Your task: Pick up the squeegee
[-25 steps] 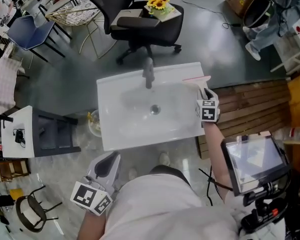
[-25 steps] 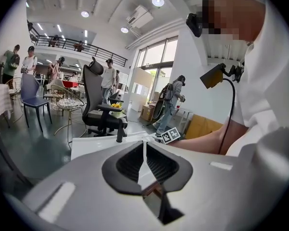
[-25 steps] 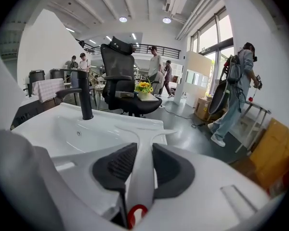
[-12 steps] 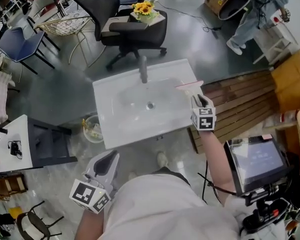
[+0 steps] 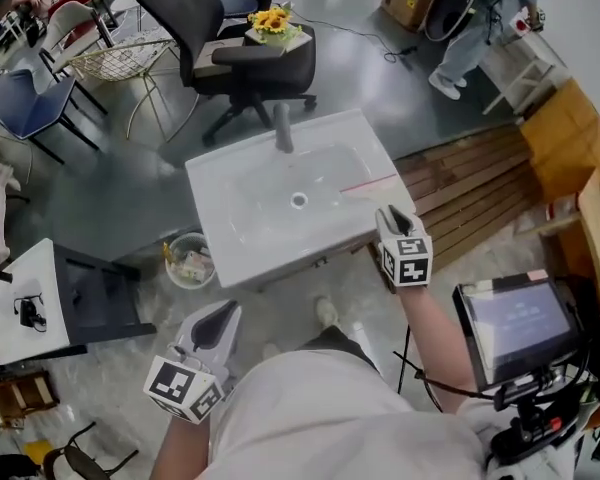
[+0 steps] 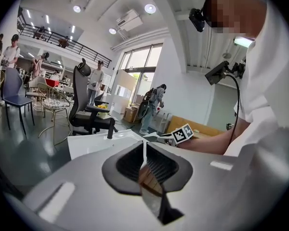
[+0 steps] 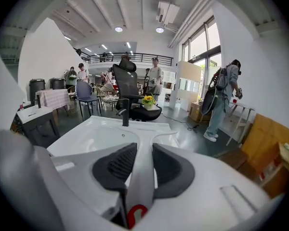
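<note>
The squeegee (image 5: 371, 184) has a white handle and a red-edged blade. It hangs over the right front corner of the white sink (image 5: 240, 230). My right gripper (image 5: 390, 215) is shut on its handle. In the right gripper view the white handle (image 7: 142, 165) runs up between the two dark pads of the right gripper (image 7: 144, 148), and the blade (image 7: 164, 135) spreads out past their tips. My left gripper (image 5: 222, 315) hangs low at the left, well short of the sink. The pads of the left gripper (image 6: 144, 146) meet with nothing between them.
A black faucet (image 5: 282, 128) stands at the sink's far rim. Behind it is a black office chair (image 5: 242, 63) with sunflowers (image 5: 270, 20). A small bin (image 5: 188, 260) sits left of the sink, wooden decking (image 5: 470, 193) to the right, and a screen on a stand (image 5: 515, 326) near my right elbow.
My right gripper has lifted the squeegee off the sink's right rim and drawn it back toward me. The left gripper has stayed low at the left.
</note>
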Tool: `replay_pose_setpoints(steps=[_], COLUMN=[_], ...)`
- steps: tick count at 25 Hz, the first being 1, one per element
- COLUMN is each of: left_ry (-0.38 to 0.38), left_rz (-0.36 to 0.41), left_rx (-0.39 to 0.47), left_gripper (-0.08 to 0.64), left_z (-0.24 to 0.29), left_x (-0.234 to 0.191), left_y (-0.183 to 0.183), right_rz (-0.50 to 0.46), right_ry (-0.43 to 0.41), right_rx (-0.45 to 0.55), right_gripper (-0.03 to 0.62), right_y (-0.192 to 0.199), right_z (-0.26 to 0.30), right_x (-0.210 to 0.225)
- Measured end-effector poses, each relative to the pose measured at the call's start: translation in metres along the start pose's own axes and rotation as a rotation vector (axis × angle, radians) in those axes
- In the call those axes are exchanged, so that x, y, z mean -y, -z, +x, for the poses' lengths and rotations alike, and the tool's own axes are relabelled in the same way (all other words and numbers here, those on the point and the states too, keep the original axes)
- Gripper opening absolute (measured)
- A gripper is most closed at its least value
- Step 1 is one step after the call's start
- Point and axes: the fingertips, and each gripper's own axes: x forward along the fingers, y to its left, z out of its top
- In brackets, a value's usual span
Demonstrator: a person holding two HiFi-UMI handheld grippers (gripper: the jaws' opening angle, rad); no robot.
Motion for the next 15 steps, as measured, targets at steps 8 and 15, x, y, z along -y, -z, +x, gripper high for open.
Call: replay_pose_setpoints(steps=[8, 15], left_ry=[0.021, 0.076], left_rz=[0.004, 0.020], left_rx=[-0.028, -0.049], left_gripper=[0.026, 0.021], left_z=[0.003, -0.032], left_x=[-0.006, 0.006], left_y=[0.011, 0.031], right_rz=[0.021, -0.008], right_ry=[-0.025, -0.008], right_rx=[0.022, 0.045], right_gripper=[0.106, 0.105], right_y=[-0.005, -0.001], right_z=[-0.030, -0.091], right_x=[-0.017, -0.056])
